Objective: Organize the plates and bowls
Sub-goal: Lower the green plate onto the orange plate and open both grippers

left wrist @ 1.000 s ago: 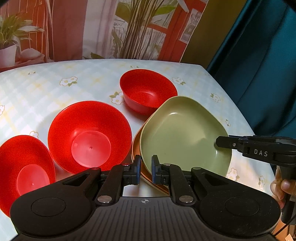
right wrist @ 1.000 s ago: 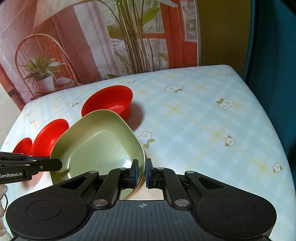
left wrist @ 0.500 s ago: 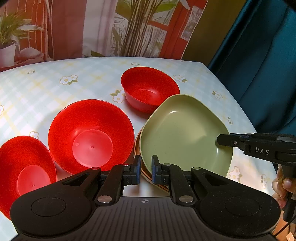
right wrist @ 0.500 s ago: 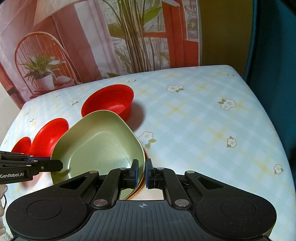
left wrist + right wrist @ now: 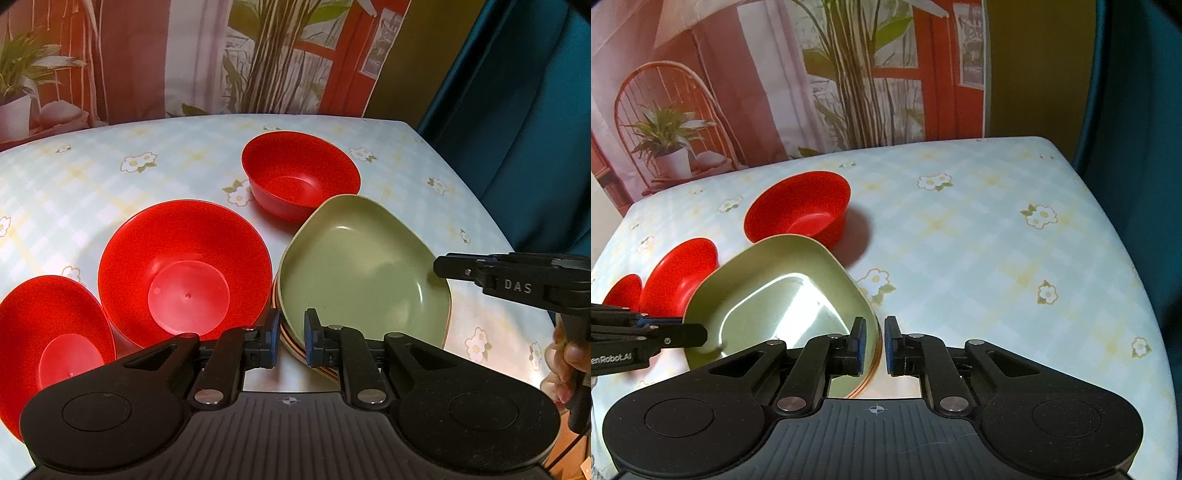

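Observation:
A green plate tops a stack of orange plates on the flowered table. My left gripper is shut on the stack's near-left rim. On the far side my right gripper straddles the rim of the green plate. Its jaws are opening, with the rim between them and a sliver of gap at the right pad. Each gripper shows in the other's view: right gripper, left gripper. Three red bowls stand apart: a deep bowl, a wide bowl and another bowl.
The table ends at a teal curtain on the right. A printed backdrop with plants hangs along the far edge. A person's fingers grip the right handle. The deep red bowl touches the plate stack's far side.
Both pairs of jaws have parted slightly, the right pair more. The plate stack and both hands sit about where they were.

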Motion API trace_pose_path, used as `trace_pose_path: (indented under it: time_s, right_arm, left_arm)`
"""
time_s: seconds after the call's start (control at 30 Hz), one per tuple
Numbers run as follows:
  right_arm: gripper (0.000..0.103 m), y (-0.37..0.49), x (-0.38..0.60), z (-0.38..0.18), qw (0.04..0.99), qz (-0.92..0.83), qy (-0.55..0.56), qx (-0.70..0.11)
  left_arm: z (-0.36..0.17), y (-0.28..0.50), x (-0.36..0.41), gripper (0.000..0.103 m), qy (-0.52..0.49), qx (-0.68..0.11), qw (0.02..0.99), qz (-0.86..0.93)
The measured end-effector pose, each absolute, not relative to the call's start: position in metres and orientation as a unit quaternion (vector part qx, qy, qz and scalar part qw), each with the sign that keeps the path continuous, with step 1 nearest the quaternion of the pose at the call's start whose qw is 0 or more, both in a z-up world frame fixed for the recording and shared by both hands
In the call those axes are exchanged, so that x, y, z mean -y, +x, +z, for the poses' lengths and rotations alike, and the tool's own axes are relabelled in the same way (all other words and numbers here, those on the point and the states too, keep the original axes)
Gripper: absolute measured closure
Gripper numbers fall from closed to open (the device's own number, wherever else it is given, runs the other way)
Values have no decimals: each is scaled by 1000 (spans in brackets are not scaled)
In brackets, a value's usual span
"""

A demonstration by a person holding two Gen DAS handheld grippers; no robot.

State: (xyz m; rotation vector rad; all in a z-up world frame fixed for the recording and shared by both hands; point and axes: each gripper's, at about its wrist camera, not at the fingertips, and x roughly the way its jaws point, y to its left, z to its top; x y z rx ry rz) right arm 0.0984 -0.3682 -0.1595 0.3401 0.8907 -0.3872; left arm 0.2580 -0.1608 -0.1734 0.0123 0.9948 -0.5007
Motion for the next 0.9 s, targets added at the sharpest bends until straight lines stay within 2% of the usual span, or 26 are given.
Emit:
trace_pose_path:
  time_s: [0.2, 0.67, 0.9]
  right_arm:
    - [88, 106, 367, -167, 867, -191, 161, -432]
    - [89, 104, 369, -176, 860, -195, 153, -446]
    - [88, 103, 369, -176, 860, -195, 156, -445]
  left_arm:
    - [-174, 259, 163, 88, 10, -473, 848, -239]
    - [-160, 259, 159, 84, 13, -445, 865, -233]
    - [-170, 263, 158, 83, 15, -452, 864, -222]
